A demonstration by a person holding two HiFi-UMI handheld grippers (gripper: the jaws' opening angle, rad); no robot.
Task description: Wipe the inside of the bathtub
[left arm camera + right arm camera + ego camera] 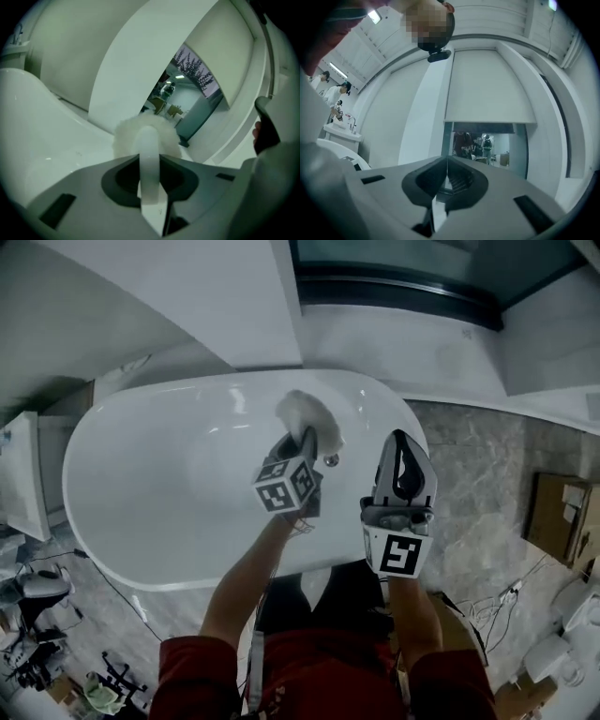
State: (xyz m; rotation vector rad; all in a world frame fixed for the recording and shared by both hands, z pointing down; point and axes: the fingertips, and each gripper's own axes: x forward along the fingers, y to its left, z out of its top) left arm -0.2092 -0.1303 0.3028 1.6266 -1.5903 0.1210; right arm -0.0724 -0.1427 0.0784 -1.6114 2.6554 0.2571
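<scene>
The white oval bathtub (141, 549) fills the middle of the head view, with its drain (331, 461) near the right end. My left gripper (302, 442) reaches into the tub and is shut on the white handle (149, 159) of a fluffy white wiping pad (305, 416). The pad (125, 136) rests against the tub's inner wall near the far rim, just beyond the jaws of the left gripper (149, 180). My right gripper (402, 441) hovers over the tub's right rim, apart from the pad. In its own view the right gripper (446, 180) is shut on nothing and faces a wall and a doorway.
A dark-framed glass panel (403, 277) runs behind the tub. Cardboard boxes (558, 514) and cables (502, 601) lie on the marble floor at the right. A white cabinet (23, 474) and gear (33, 634) crowd the left. People (471, 143) stand beyond the doorway.
</scene>
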